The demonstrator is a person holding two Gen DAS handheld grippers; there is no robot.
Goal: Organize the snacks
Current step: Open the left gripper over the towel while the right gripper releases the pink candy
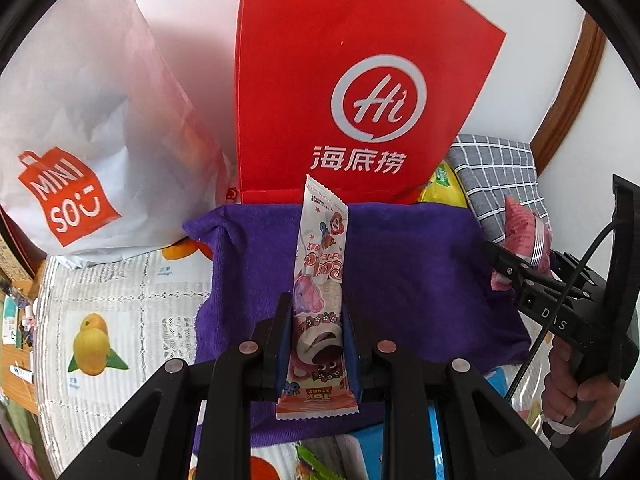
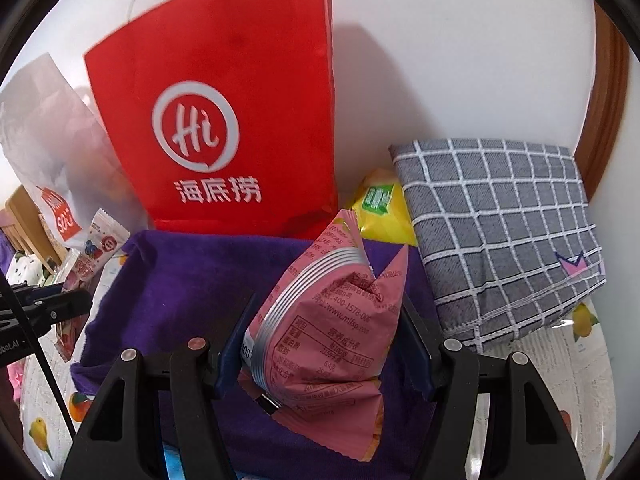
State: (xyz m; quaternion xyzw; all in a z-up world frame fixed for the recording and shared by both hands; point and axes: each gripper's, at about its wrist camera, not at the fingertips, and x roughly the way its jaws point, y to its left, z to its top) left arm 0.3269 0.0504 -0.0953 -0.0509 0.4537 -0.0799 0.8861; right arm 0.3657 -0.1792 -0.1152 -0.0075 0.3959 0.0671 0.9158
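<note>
My left gripper (image 1: 318, 312) is shut on a long pink-and-white cartoon snack bar (image 1: 320, 264), held upright above the purple towel (image 1: 400, 272). The bar also shows at the left of the right wrist view (image 2: 94, 256). My right gripper (image 2: 328, 320) is shut on a pink crumpled snack bag (image 2: 328, 320) over the same towel (image 2: 180, 280). That gripper and its bag (image 1: 520, 232) show at the right of the left wrist view. A yellow snack pack (image 2: 380, 208) lies behind the towel.
A red Haidilao paper bag (image 1: 360, 80) stands against the wall behind the towel, also in the right wrist view (image 2: 224, 128). A white Miniso bag (image 1: 88, 140) leans at the left. A folded grey checked cloth (image 2: 500, 232) lies at the right. A fruit-print tablecloth (image 1: 120, 320) covers the table.
</note>
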